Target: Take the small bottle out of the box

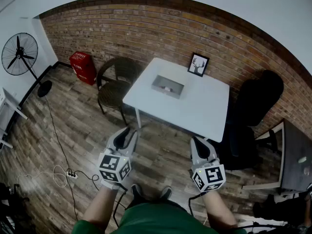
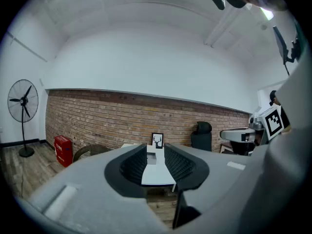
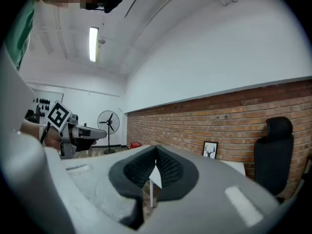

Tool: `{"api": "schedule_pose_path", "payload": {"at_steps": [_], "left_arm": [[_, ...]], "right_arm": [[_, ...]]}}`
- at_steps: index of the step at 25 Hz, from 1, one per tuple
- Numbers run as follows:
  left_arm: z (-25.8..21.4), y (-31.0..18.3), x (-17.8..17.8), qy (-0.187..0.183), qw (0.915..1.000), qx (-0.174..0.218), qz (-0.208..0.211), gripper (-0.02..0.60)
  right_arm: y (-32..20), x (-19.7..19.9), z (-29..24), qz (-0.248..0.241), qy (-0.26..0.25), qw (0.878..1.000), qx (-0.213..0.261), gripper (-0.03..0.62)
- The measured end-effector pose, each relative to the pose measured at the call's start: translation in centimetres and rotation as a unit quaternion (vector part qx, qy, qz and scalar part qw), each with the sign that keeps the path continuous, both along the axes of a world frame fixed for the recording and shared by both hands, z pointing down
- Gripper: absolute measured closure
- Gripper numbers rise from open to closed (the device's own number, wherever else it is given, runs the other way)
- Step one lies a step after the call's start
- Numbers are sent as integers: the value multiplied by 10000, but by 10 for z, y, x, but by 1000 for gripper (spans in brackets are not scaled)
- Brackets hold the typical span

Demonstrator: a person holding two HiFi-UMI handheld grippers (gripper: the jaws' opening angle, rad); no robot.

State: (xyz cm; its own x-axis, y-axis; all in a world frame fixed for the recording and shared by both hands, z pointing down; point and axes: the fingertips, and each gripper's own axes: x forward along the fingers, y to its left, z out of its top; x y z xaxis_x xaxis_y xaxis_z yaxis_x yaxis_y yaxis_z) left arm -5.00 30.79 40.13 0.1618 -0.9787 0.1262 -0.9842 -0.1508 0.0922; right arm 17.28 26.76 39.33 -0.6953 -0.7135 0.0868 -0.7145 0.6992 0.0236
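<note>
While the shallow grey box (image 1: 165, 92), probably holding the small pinkish bottle (image 1: 168, 88), is far off, left gripper (image 1: 127, 134) is being held open, right gripper (image 1: 200, 144) closed, both empty; approach needed.

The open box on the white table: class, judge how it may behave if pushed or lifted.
The box looks shallow and wide, so it probably slides on the smooth table rather than tipping. Its nearly empty inside suggests it is light. The small item inside could shift.
</note>
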Motion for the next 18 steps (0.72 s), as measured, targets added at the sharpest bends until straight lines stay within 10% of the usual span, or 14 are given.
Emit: {"api": "schedule_pose_path", "payload": {"at_steps": [18], "left_arm": [[-9,16,-106,45,9996,207,194,463]], "right_arm": [[-14,-49,-17,1002,-125,9949,36,591]]}}
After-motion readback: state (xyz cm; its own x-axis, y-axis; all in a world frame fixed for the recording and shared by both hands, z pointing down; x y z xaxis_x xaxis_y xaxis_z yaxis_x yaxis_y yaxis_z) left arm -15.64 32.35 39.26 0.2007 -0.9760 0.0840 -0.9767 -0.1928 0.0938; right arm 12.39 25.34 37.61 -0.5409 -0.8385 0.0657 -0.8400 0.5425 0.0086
